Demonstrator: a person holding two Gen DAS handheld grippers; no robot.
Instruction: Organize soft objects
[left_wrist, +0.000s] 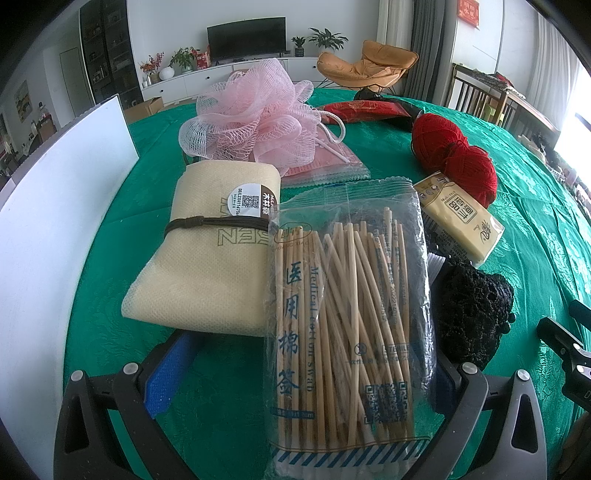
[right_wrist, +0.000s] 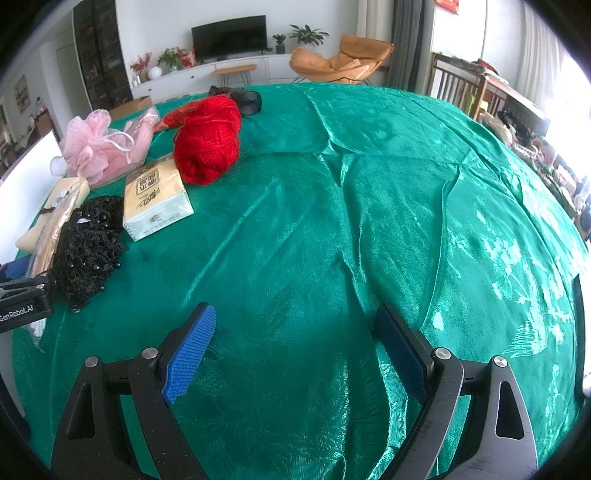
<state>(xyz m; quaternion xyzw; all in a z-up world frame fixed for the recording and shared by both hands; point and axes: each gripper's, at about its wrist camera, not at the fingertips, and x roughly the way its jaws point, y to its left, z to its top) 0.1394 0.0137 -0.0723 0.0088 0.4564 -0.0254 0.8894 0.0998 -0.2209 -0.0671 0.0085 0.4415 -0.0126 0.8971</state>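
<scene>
- Left tool (left_wrist: 299, 376): jaws spread wide, straddling cotton swab packet (left_wrist: 347, 314), not clamped.
- Right tool (right_wrist: 295, 350): jaws apart, empty, hovering low over green bench (right_wrist: 369, 221).

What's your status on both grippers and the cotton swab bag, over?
Left gripper wide open around cotton swab bag, grip unconfirmed. Right gripper open, empty over green tablecloth. Beige cloth roll and black knit crowd the bag.

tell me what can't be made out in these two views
- Left wrist view: the swab packet covers the left gripper's right finger, so grip contact is unclear.
- Left wrist view: the pink loofah hides most of the flat pink packet under it.
- Right wrist view: the beige cloth bundle is mostly blocked by the black lace item.
</scene>
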